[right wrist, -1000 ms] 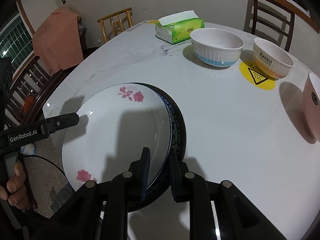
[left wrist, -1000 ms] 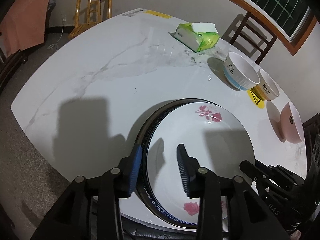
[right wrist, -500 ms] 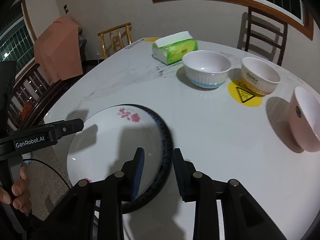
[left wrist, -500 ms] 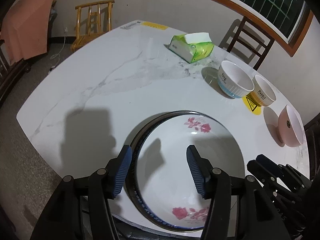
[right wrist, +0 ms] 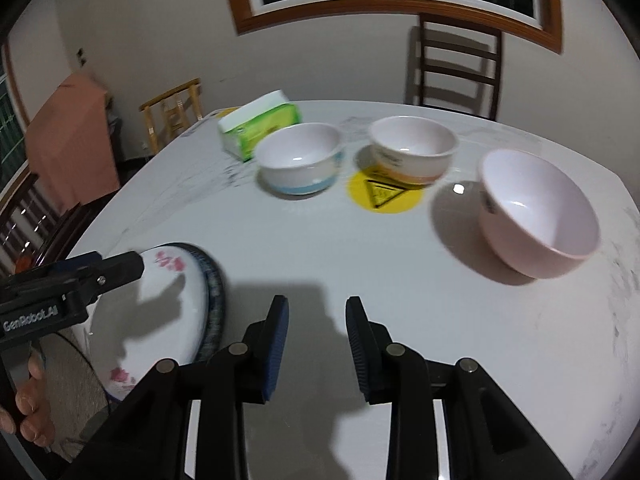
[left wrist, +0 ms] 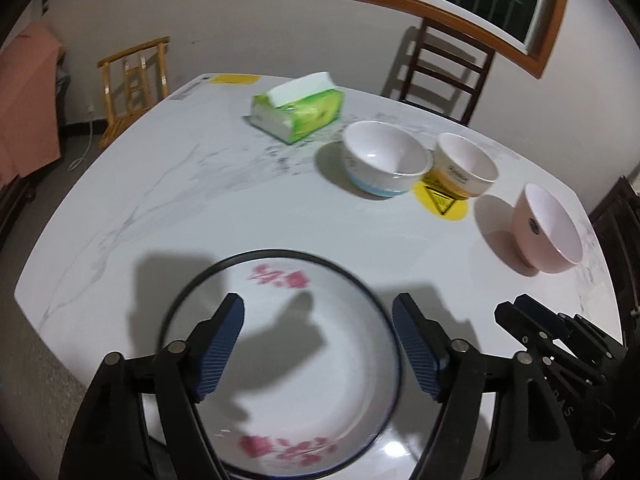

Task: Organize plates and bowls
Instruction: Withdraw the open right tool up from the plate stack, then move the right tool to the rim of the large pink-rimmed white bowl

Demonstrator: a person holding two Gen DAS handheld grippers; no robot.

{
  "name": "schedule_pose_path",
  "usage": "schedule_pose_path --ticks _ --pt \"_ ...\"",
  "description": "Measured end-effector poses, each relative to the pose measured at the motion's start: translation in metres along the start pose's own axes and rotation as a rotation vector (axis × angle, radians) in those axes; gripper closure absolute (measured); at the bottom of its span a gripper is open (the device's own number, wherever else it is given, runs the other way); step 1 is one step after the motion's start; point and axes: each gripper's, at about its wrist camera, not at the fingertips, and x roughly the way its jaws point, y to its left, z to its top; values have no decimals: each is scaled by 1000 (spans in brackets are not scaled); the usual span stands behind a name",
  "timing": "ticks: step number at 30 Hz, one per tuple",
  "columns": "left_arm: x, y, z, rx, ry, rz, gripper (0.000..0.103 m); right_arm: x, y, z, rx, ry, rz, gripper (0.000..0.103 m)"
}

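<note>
**Plates stacked at the near edge, both my claws spread and empty**

From my left wrist: the flowered plate (left wrist: 280, 364) lies on a dark-rimmed plate (left wrist: 188, 292), of which only the rim peeks out around it, at the near edge of the marble table (left wrist: 180, 200). My left gripper (left wrist: 318, 348) hangs above the plate, tilted down toward it, jaws spread wide, nearly as wide as the plate's bowl, and holding nothing. Its blue pads (left wrist: 218, 350) touch no part of the plate that I can see. Farther back stand three bowls in a row: the blue-banded bowl (left wrist: 386, 164), just beside it the yellow-banded bowl (left wrist: 466, 170) next to a yellow warning sticker (left wrist: 440, 202), and apart to the right the pink bowl (left wrist: 548, 234). A green tissue pack (left wrist: 298, 110) sits behind them. My right gripper (left wrist: 532, 320) shows at the lower right, off the plate.

From my right wrist: my right gripper (right wrist: 316, 344) hovers over bare tabletop, aimed toward the bowls, jaws parted moderately, empty. The flowered plate (right wrist: 160, 320) lies at the lower left on the dark-rimmed plate (right wrist: 216, 300). My left gripper (right wrist: 100, 272) reaches over it from the left, and my left hand (right wrist: 28, 408) grips its handle. The pink bowl (right wrist: 536, 216) is the nearest bowl, ahead on the right; the blue-banded bowl (right wrist: 300, 158) and yellow-banded bowl (right wrist: 412, 148) stand beyond.
</note>
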Motion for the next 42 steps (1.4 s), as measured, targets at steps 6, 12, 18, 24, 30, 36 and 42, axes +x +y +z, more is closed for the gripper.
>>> schedule_pose_path --ticks 6,12,18,24,30,36,42 --pt "10 -35 7 37 16 -24 22 -9 -34 2 62 -24 -45 73" --pt "17 -71 12 88 30 -45 20 -19 -67 2 101 -41 -88 73" --pt "24 -109 20 147 37 -75 20 -40 -109 0 159 -72 -124 72" --pt "29 -141 30 159 27 -128 19 -57 -155 1 227 -108 -170 72" --pt "35 -168 42 180 21 -137 19 -58 -189 7 281 -123 -186 72" --pt "47 -189 58 159 30 -163 19 -45 -209 21 297 -110 -195 72" --pt "70 -209 70 144 82 -180 19 -25 -218 35 307 -61 -211 72"
